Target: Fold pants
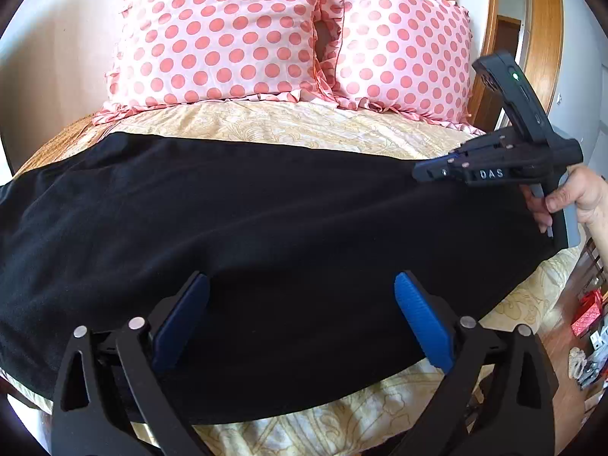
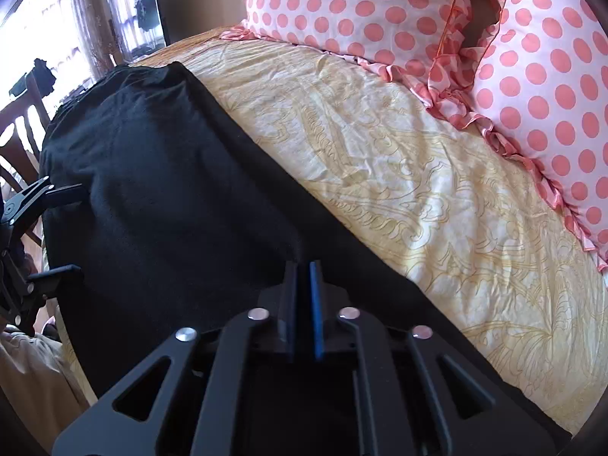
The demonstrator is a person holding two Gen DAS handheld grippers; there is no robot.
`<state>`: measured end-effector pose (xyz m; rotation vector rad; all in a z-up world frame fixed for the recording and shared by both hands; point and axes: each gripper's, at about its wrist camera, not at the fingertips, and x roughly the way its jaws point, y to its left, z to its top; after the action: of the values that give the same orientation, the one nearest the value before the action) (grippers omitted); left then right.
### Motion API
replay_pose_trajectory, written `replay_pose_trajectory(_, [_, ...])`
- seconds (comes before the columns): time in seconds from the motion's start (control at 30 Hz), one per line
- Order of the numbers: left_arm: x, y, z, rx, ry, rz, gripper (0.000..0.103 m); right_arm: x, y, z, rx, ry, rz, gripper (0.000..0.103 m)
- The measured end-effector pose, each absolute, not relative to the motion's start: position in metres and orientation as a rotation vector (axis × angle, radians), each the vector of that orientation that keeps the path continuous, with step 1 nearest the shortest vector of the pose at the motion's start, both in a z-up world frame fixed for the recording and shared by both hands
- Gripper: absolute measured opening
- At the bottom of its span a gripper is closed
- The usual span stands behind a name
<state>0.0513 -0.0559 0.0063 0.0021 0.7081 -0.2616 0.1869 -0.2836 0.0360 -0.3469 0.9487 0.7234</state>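
Note:
Black pants (image 1: 247, 235) lie spread across the bed's yellow patterned cover (image 1: 288, 125). My left gripper (image 1: 300, 285) is open, its blue pads (image 1: 418, 315) wide apart over the near edge of the pants, holding nothing. My right gripper (image 2: 303, 269) is shut on the pants (image 2: 159, 190), pinching a raised fold of black cloth between its pads. In the left wrist view the right gripper (image 1: 421, 173) sits at the far right edge of the pants, held by a hand (image 1: 577, 197). The left gripper's open fingers (image 2: 60, 190) show at the left edge of the right wrist view.
Two pink polka-dot pillows (image 1: 220, 34) (image 1: 402, 49) lean at the head of the bed. A wooden door frame (image 1: 543, 38) stands at the right. Clutter and a red box (image 1: 587, 311) lie on the floor right of the bed. A wooden chair (image 2: 19, 140) stands beside the window.

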Motion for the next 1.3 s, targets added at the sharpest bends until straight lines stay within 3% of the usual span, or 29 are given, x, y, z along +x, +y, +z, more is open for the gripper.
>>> replay_pose_trajectory(0.23, [0.053,-0.063,0.003,0.044,0.703,-0.241,0.101,0.201,-0.282,0.030,-0.356,0.911,0.651,0.004])
replay_pose_trajectory(0.27, [0.053,-0.063,0.003,0.049,0.702,-0.244,0.101,0.201,-0.283,0.030,-0.350,0.910,0.638,0.008])
replay_pose_trajectory(0.3, [0.052,-0.063,0.003,0.053,0.702,-0.246,0.101,0.201,-0.289,0.031,-0.336,0.920,0.611,0.019])
replay_pose_trajectory(0.33, [0.052,-0.063,0.003,0.056,0.702,-0.248,0.101,0.201,-0.296,0.034,-0.315,0.917,0.571,0.037])
replay_pose_trajectory(0.4, [0.052,-0.063,0.003,0.062,0.700,-0.250,0.101,0.195,-0.324,0.043,-0.263,0.878,0.448,0.047])
replay_pose_trajectory(0.77, [0.053,-0.066,0.000,0.089,0.685,-0.256,0.101,0.040,-0.608,0.044,0.696,0.774,-0.316,0.050])
replay_pose_trajectory(1.3, [0.055,-0.067,0.000,0.093,0.688,-0.244,0.101,0.010,-0.628,0.014,0.963,0.787,-0.261,0.050])
